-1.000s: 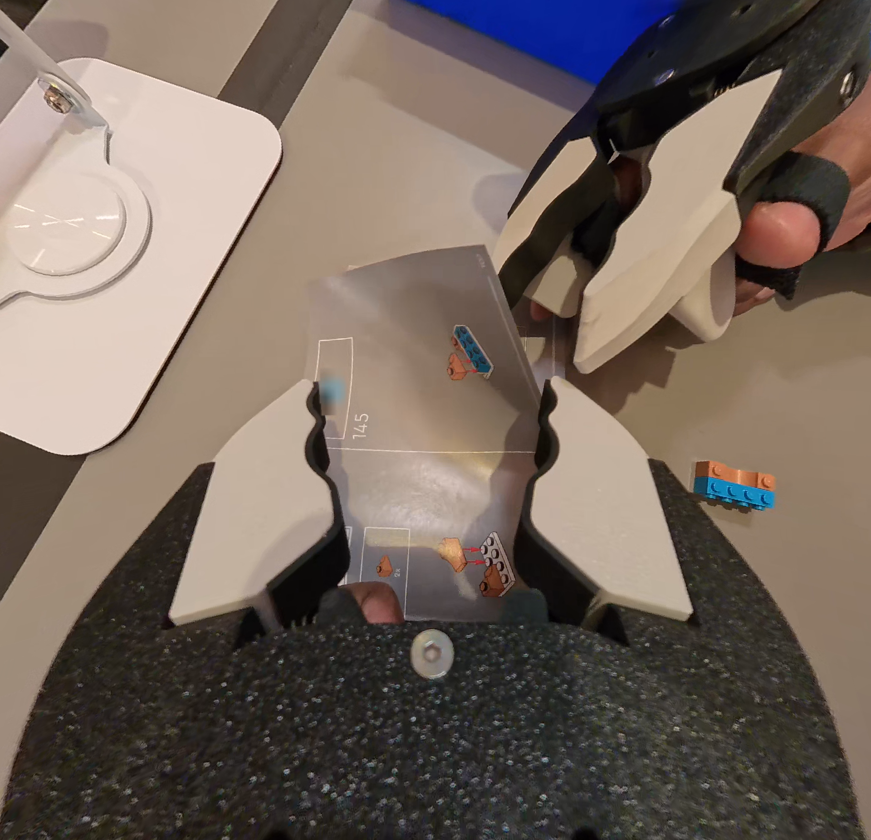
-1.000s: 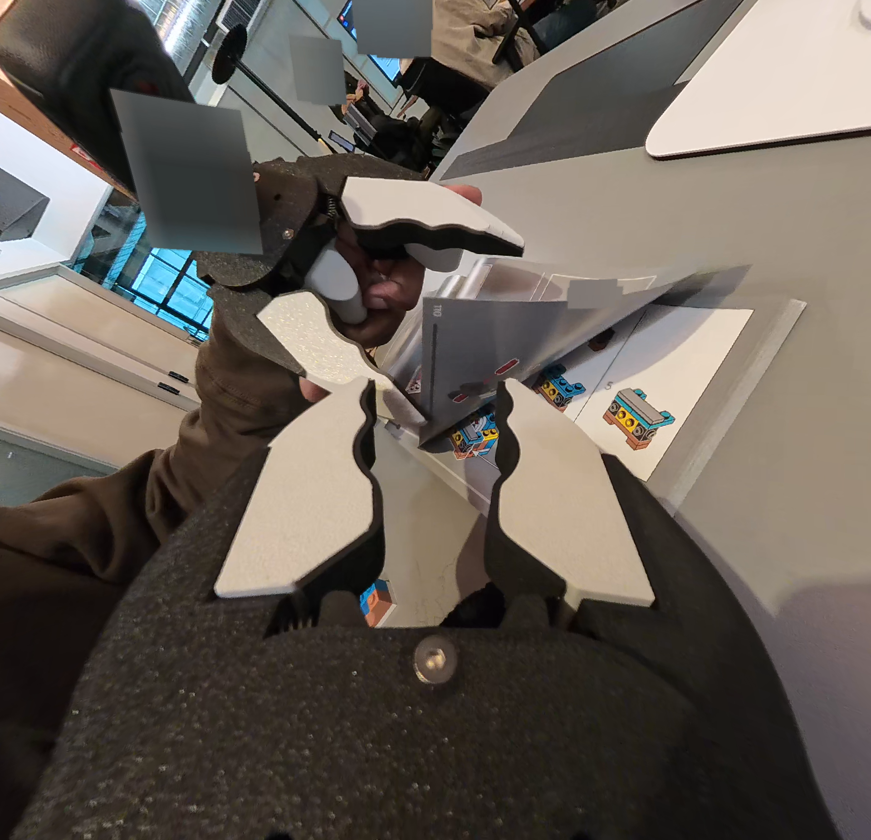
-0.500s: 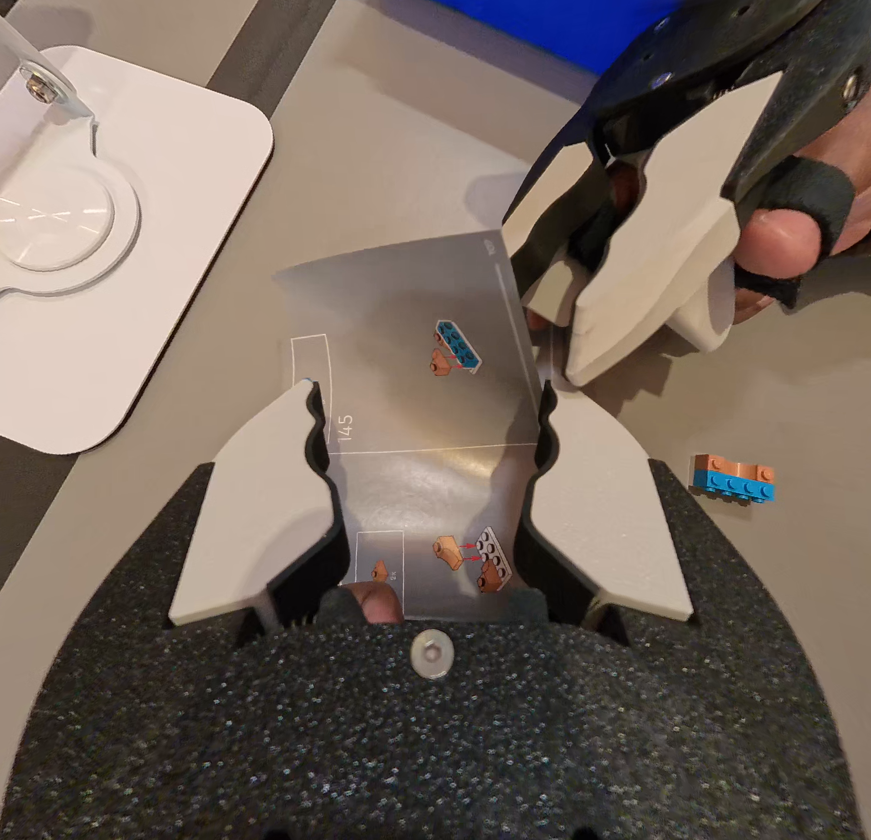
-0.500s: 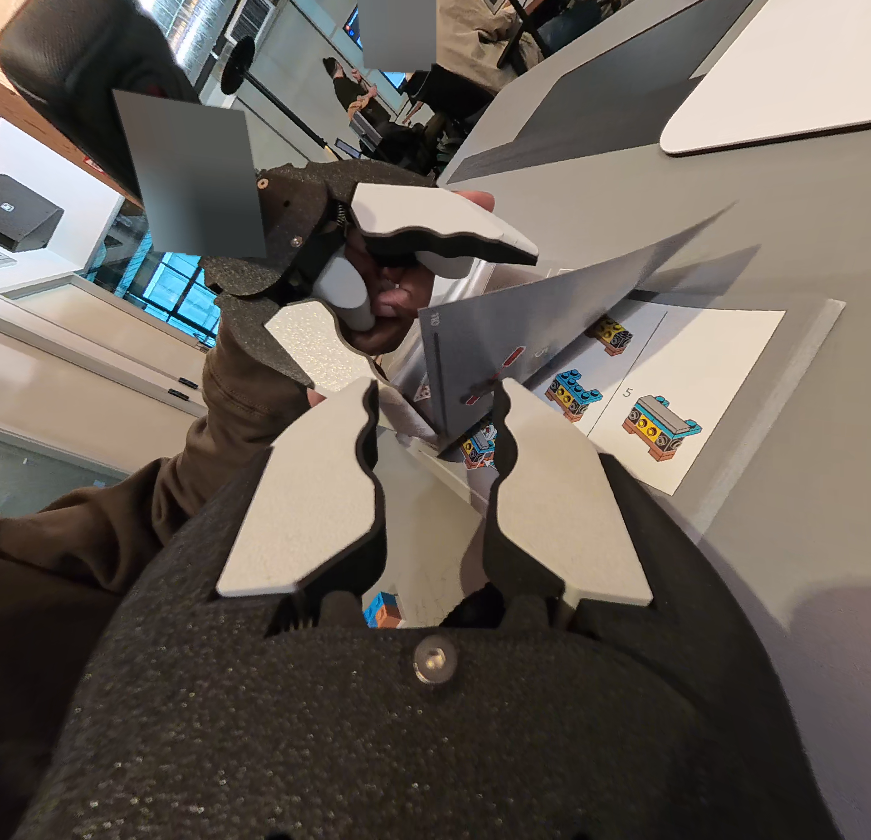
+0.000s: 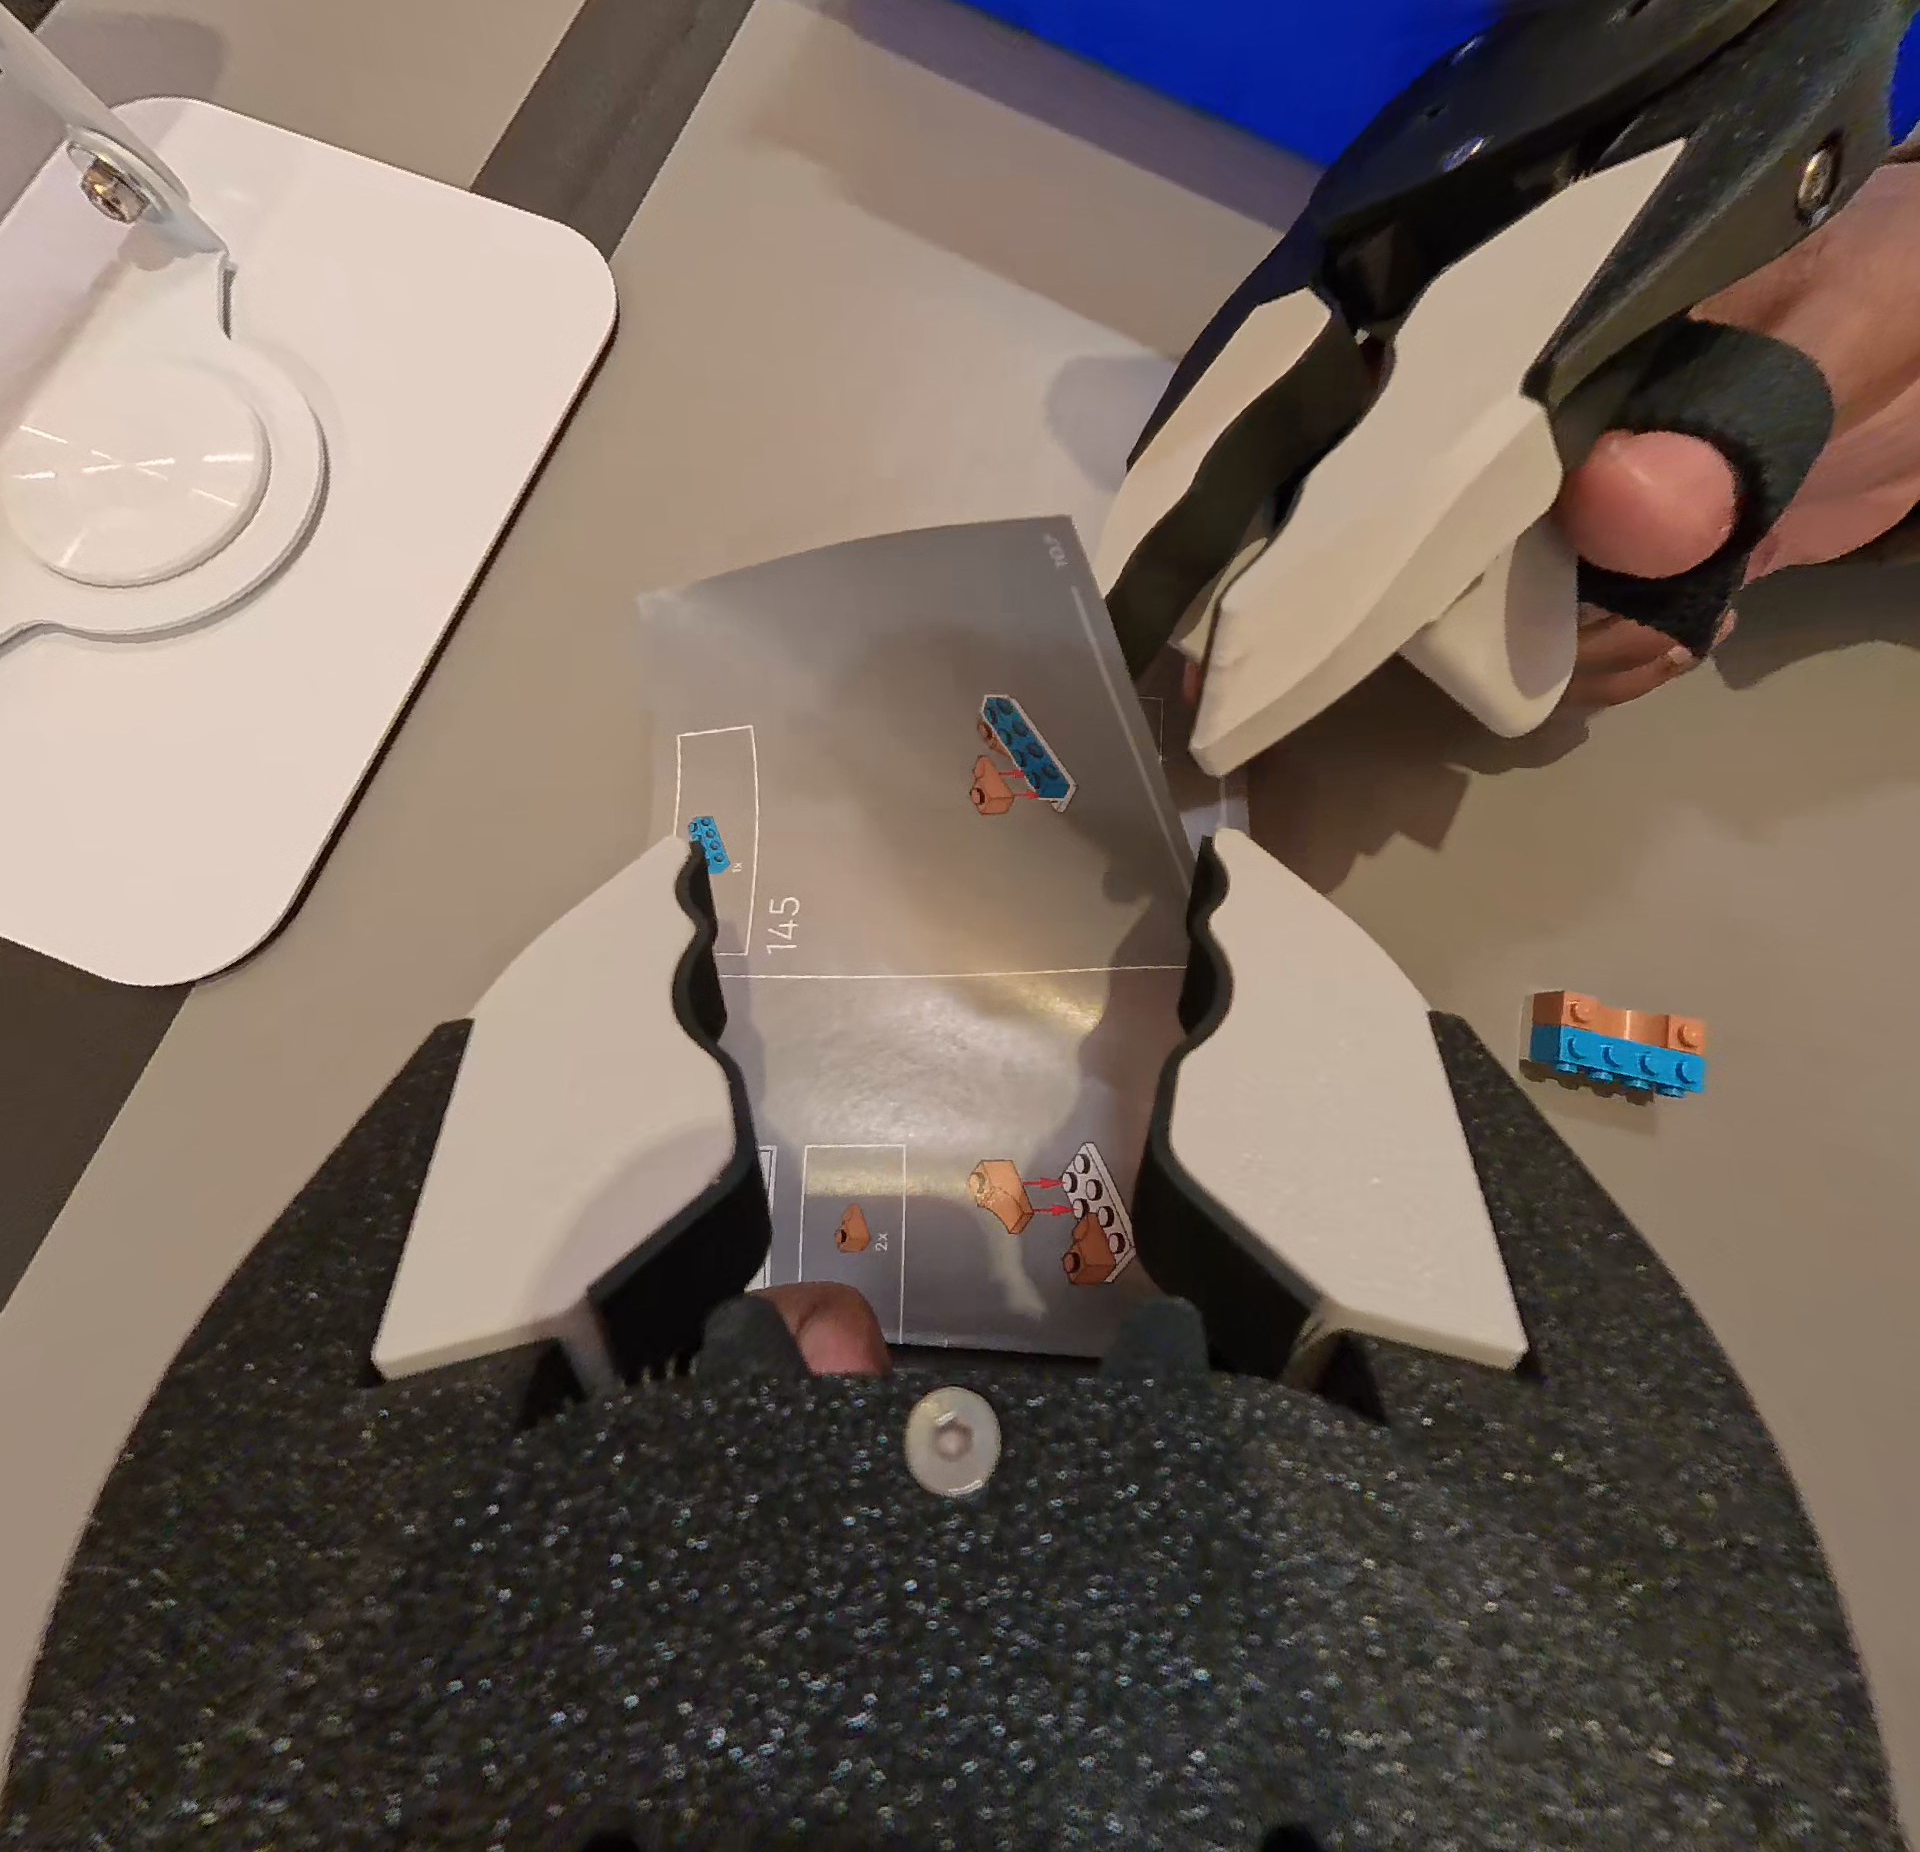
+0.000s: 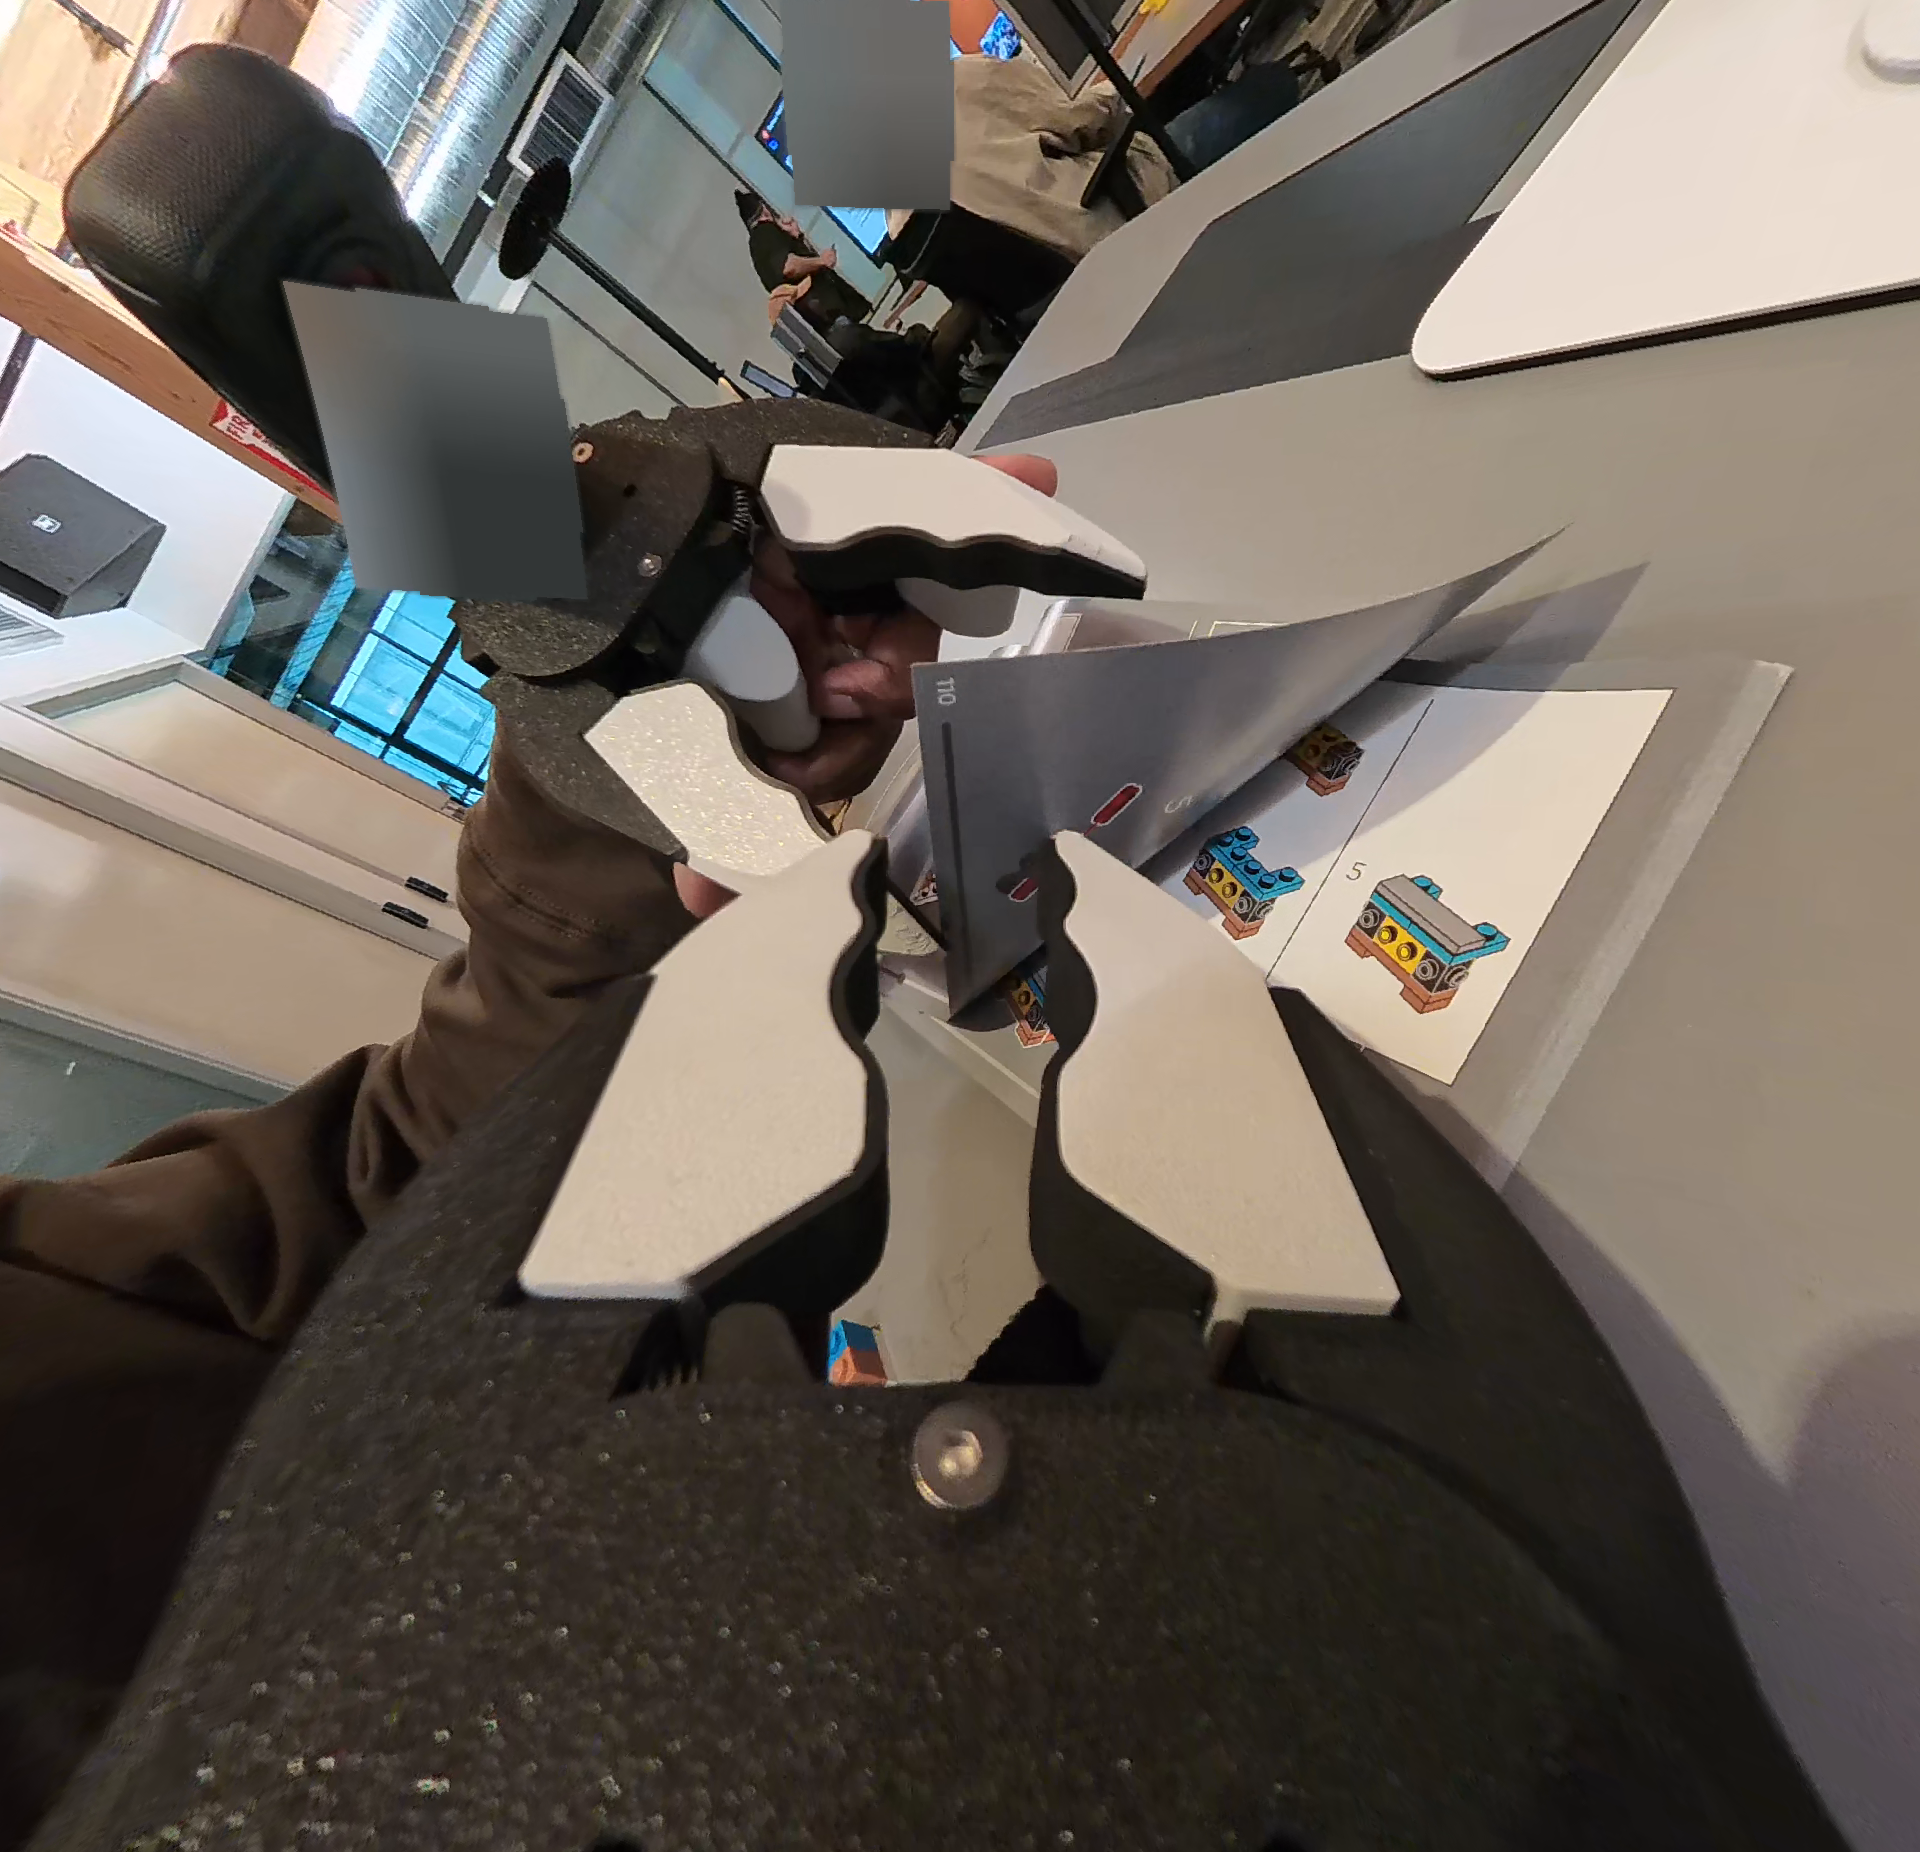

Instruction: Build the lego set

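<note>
Since a second ago the lifted grey page of the instruction booklet (image 5: 914,867) has sunk and flattened, uncovering more of the white page with coloured build pictures in the right wrist view, while both tools have barely shifted. That booklet is glossy and silver-grey, printed with small drawings of blue, orange and pale bricks inside thin white frames; its raised page curves gently and catches the light. It lies open on the grey desk (image 5: 914,348), and the raised page sits between and beyond the fingers of the left tongs (image 5: 945,852), which are spread wide with nothing pinched. The right tongs (image 6: 966,852) reach in from the page's far right corner; their fingers stand a little apart with the page's corner edge just at their tips, though whether they actually nip the paper is hard to make out from either view. A small lego piece (image 5: 1616,1049), an orange layer stacked on a blue studded plate, rests on the desk to the right of the left tongs, well apart from the booklet and untouched. At the left lies a white rounded base plate (image 5: 343,514) with a clear disc, and a blue box (image 5: 1195,26) stands at the far edge.
</note>
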The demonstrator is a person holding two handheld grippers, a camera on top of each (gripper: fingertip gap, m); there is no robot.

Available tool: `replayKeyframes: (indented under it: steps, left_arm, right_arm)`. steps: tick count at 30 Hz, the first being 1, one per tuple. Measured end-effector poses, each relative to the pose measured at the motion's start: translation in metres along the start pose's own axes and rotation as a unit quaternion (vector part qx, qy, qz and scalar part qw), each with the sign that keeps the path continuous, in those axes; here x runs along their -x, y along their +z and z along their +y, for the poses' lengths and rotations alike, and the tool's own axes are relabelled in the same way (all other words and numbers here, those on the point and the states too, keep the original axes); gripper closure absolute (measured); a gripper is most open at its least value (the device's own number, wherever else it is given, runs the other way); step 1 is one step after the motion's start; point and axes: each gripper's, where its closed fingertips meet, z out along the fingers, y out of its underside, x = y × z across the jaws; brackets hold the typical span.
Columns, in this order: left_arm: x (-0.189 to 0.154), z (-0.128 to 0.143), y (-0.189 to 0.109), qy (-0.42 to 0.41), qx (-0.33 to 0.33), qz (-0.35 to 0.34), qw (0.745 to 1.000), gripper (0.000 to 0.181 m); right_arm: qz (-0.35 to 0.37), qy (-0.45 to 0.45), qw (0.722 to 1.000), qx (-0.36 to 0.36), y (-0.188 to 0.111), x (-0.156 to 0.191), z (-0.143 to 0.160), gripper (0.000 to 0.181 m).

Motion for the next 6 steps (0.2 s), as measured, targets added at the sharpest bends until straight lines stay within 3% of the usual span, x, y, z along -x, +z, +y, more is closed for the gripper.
replayKeyframes:
  steps: [6]
  left_arm:
    - [-0.0007,0.0013,0.0004,0.001,0.004,0.002,1.0,0.093]
  right_arm:
    - [0.015,0.006,1.0,-0.002,-0.0005,-0.0047,-0.0003,0.156]
